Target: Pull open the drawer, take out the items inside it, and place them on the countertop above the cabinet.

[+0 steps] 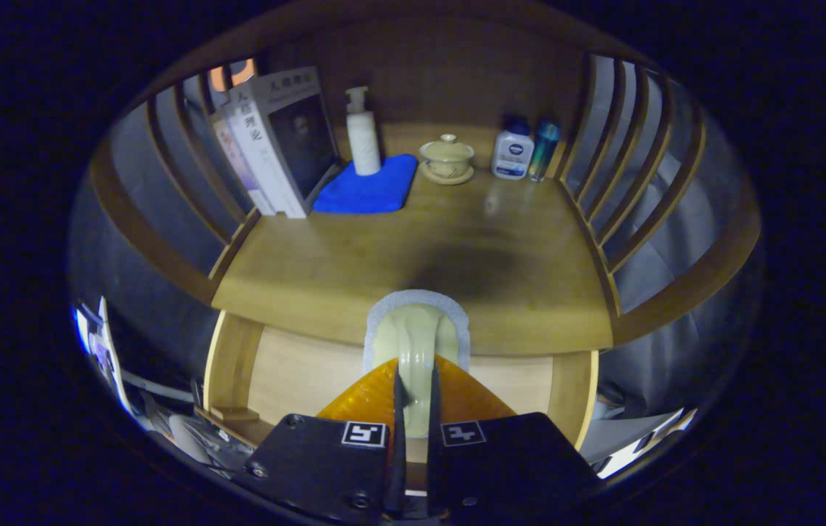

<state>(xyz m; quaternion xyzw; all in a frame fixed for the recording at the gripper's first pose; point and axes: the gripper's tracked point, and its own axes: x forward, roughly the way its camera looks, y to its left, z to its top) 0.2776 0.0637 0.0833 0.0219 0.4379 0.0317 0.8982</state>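
My gripper has its orange fingers shut on a pale green item with a grey-white edge. It stands up from between the fingers. The item hangs over the front edge of the wooden countertop and casts a dark shadow on the wood just beyond it. Below that edge the drawer stands pulled open, showing its light wood inside and side walls. What lies in the drawer under the fingers is hidden.
At the back of the countertop stand leaning books, a white pump bottle on a blue cloth, a lidded cup on a saucer, a white bottle and a blue-green bottle. Slatted wooden rails close both sides.
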